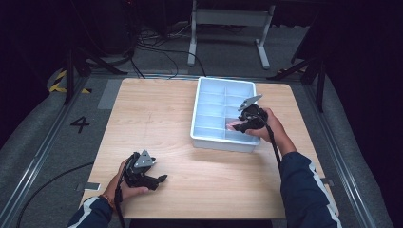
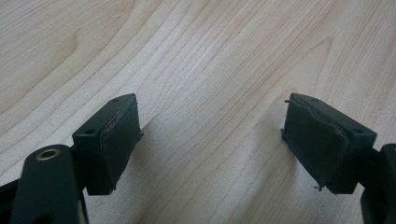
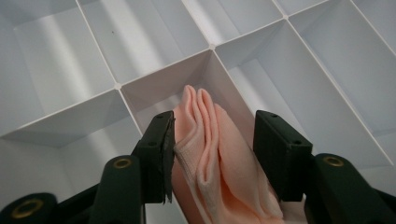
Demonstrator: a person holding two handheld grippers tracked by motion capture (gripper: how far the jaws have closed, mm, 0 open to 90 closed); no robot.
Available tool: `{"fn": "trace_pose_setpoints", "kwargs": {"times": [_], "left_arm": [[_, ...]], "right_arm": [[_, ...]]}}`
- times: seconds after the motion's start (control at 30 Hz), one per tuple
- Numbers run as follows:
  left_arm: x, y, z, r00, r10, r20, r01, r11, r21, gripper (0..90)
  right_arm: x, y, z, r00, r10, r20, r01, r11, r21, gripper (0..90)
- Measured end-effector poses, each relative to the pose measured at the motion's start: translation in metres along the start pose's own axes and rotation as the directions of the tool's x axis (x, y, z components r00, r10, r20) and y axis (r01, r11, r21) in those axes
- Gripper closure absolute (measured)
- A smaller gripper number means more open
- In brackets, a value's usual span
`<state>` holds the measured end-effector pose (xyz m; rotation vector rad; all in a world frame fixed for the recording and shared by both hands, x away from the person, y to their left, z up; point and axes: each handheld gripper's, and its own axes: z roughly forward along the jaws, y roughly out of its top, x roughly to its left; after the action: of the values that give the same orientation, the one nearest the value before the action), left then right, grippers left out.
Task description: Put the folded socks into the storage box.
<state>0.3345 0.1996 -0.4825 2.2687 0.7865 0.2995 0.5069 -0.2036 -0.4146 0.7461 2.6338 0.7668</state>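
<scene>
Pink cloth point(image 3: 219, 158) between parted right jaws

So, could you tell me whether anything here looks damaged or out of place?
The pads are worn: in the left gripper view the rubber on one pad is frayed and peeling at its edges. The pink cloth sits folded in the white tray, nothing spilled.

A recording lab or studio: a lone wooden table point(image 1: 157, 118) on grey carpet, black-draped surroundings, floor cables point(image 1: 157, 47), hazard tape point(image 1: 59, 81), a taped numeral 4 point(image 1: 80, 124).
</scene>
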Motion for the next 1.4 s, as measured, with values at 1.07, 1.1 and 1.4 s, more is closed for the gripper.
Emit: {"fn": "trace_pose_setpoints", "kwargs": {"times": [1.07, 1.1, 1.4], "left_arm": [[0.000, 0.000, 0.000, 1.0000, -0.001, -0.001, 0.001, 1.0000, 0.000, 19.2], [0.000, 0.000, 0.000, 1.0000, -0.001, 0.000, 0.001, 1.0000, 0.000, 19.2], [0.000, 0.000, 0.000, 1.0000, -0.001, -0.002, 0.001, 1.0000, 0.000, 19.3]], "right_arm": [[0.001, -0.004, -0.022, 0.9993, 0.033, 0.017, -0.032, 0.9974, -0.065, 50.7], [0.002, -0.003, -0.024, 0.9992, 0.032, 0.022, -0.031, 0.9973, -0.067, 50.3], [0.009, -0.001, -0.031, 0.9994, 0.014, 0.031, -0.012, 0.9978, -0.066, 48.1]]}}
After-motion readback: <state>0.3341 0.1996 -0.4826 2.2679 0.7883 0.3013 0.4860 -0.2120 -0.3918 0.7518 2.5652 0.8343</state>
